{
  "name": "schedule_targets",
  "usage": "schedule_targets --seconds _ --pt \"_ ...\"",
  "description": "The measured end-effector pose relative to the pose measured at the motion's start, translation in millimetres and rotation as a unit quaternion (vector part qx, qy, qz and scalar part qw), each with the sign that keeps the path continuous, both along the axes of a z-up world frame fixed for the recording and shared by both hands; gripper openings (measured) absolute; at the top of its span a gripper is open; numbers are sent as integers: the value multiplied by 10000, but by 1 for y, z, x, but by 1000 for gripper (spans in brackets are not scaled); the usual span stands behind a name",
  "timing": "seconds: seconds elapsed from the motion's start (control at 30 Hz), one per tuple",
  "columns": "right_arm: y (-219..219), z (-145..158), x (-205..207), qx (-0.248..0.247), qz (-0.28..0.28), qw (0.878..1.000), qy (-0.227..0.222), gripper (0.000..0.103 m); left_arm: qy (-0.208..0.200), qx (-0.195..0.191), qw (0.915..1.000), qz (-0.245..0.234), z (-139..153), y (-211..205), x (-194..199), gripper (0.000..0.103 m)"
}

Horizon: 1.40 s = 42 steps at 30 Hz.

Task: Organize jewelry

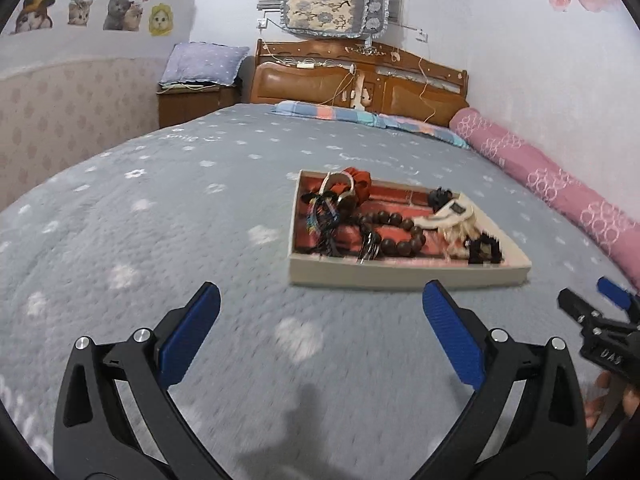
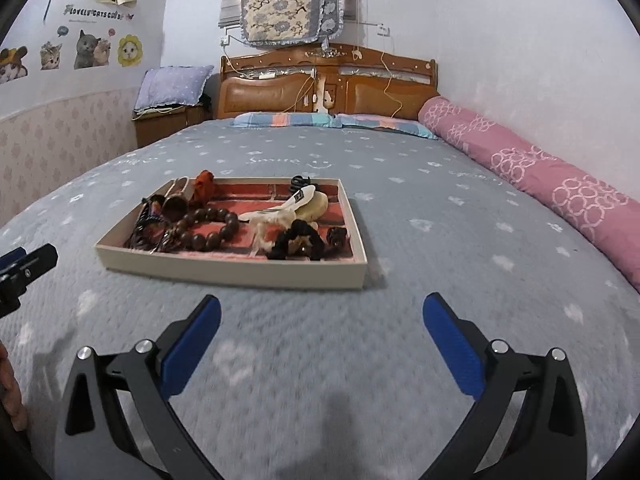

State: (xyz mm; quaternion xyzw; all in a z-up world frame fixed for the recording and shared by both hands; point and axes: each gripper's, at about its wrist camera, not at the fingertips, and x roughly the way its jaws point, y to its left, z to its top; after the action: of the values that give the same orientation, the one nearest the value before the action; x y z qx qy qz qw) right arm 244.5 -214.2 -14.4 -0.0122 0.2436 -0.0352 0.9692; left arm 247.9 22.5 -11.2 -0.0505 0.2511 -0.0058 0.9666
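Nearest the cameras, the left gripper (image 1: 320, 312) and the right gripper (image 2: 322, 314) hover above a grey-blue bedspread (image 2: 440, 240), both released, blue pads spread wide and holding nothing. Neither touches the tray (image 2: 224, 270).

Just beyond the fingertips, the shallow cream tray lies flat on the bedspread, red-lined inside. Its long axis runs side to side across both views; its short sides point toward the headboard (image 2: 328, 84).

Inside the tray, a bracelet of large dark wooden beads (image 2: 210, 226) curls near the middle. Toward the tray's left end lies a tangle of dark cords and tassels (image 1: 326, 220), with a red fabric piece (image 1: 358, 188) at the far left corner. To the right of the beads lies a cream-white hair accessory (image 2: 296, 206), and a black scrunchie (image 2: 296, 240) sits by the tray's near wall.

Beyond the tray, striped pillows (image 2: 332, 120) rest against the wooden headboard, and a pink bolster (image 2: 540, 168) runs along the tray's right.
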Motion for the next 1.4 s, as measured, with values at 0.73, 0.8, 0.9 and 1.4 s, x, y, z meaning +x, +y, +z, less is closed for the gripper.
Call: schedule_targets --seconds 0.73,0.8,0.9,1.4 --pt "7 5 -133 114 33 9989 -460 99 -704 625 9955 -124 6 -7 -133 98" --pt "11 5 -135 67 69 9987 -508 99 -790 638 9948 -85 7 -7 -138 98" --pt "16 5 -141 -21 80 9976 -690 99 -864 600 9944 -84 6 -6 -141 98" --pt "17 1 -142 -5 65 9972 -751 99 -798 704 9943 -28 3 -9 -138 98"
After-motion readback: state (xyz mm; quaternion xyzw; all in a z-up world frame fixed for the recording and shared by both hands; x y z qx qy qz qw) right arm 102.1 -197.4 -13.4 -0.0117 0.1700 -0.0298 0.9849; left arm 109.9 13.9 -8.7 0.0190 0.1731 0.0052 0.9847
